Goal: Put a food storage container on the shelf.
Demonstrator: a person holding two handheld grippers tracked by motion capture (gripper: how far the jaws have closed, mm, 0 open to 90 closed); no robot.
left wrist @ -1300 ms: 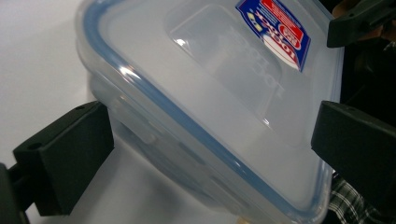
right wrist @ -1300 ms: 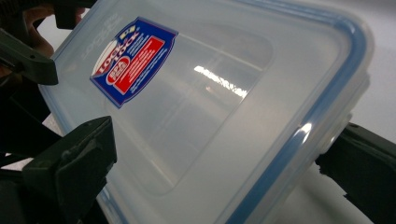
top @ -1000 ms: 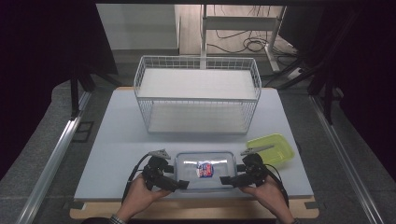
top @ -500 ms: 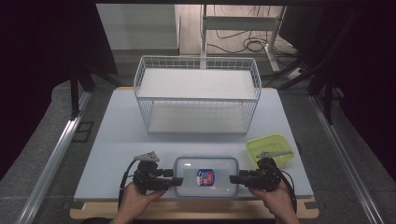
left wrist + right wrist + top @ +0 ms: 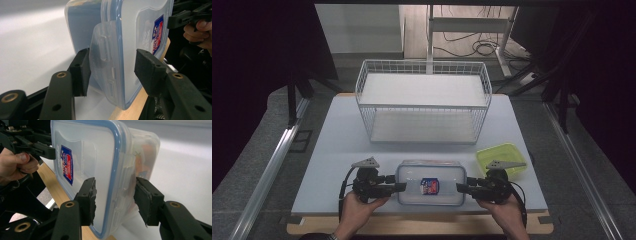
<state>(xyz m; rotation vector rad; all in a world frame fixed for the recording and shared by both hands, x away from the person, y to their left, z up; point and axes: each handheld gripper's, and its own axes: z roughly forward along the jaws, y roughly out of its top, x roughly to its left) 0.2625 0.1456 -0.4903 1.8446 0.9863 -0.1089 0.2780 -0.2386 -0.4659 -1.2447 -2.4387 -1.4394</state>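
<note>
A wide, matte white rectangular table top [image 5: 327,150] lies on a pale wooden board whose edge runs along the person's side. At the far half of the table stands a white wire basket rack [image 5: 424,102], a boxy frame of thin grid walls with a flat white shelf on top and another at its floor; bare table lies between it and the near things.

Close to the near edge sits a clear plastic rectangular food container [image 5: 430,181] with rounded corners, a blue-rimmed snap lid and a small red and blue label in the middle of the lid. In the left gripper view one short end of it reaches just past the table's edge over the wood, and a hinged clear latch flap hangs there. Just beside its right far corner lies a lime-green plastic lid [image 5: 502,157], flat and rounded, partly under the right gripper's grey plate.

The left gripper [image 5: 399,186], black and angular, meets the container's left short end; its jaws have just been closing and now bracket the lid edge and latch, one pad against the wall, though whether the other pad touches the lid cannot be told. The right gripper [image 5: 460,188] meets the opposite short end; its jaws, also just closing, clamp the lid and wall between their rough black pads.
</note>
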